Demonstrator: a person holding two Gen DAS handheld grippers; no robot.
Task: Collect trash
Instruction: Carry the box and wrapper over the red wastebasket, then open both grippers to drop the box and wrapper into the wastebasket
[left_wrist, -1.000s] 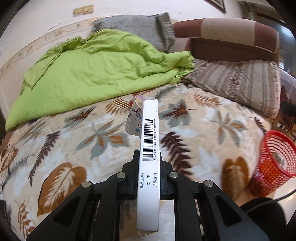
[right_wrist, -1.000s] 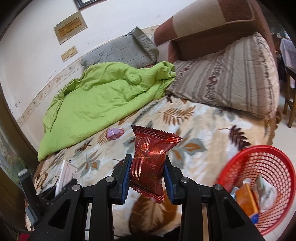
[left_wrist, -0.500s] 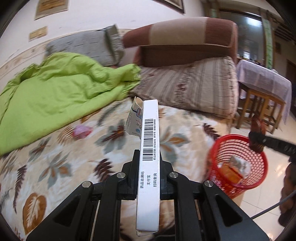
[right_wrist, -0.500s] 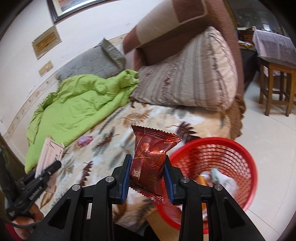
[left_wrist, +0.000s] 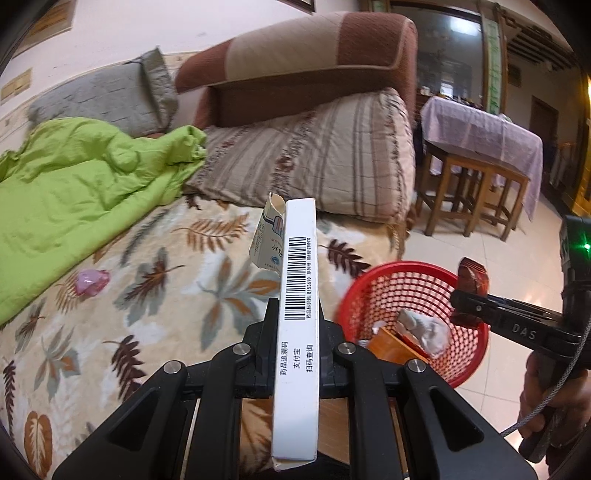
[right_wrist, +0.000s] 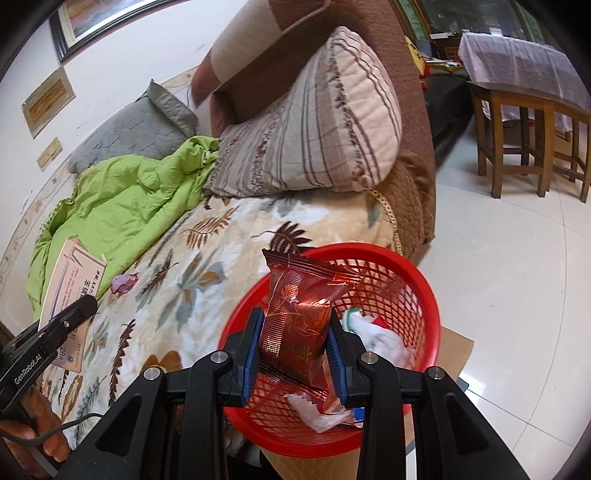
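My left gripper (left_wrist: 295, 314) is shut on a flat white medicine box (left_wrist: 297, 325) with a barcode, held edge-up over the bed. My right gripper (right_wrist: 295, 328) is shut on a dark red snack wrapper (right_wrist: 299, 317), hanging right above the red mesh basket (right_wrist: 424, 291). The basket (left_wrist: 373, 284) stands on the floor by the bed's edge and holds crumpled paper and other packaging. A small pink wrapper (left_wrist: 90, 281) lies on the leaf-print blanket (left_wrist: 155, 280). From the right wrist view the left gripper (right_wrist: 79, 308) with the box (right_wrist: 72, 277) shows at the left.
A green quilt (left_wrist: 74, 177), a grey pillow (left_wrist: 110, 99) and striped cushions (left_wrist: 314, 155) fill the far side of the bed. Wooden stools (left_wrist: 476, 188) and a cloth-covered table (left_wrist: 480, 129) stand on the tiled floor to the right. A hand (left_wrist: 554, 406) holds the right gripper.
Both grippers have swung right, away from the bed's middle. The right one with the red wrapper now hangs over the basket; the left one with the box has come closer to it.
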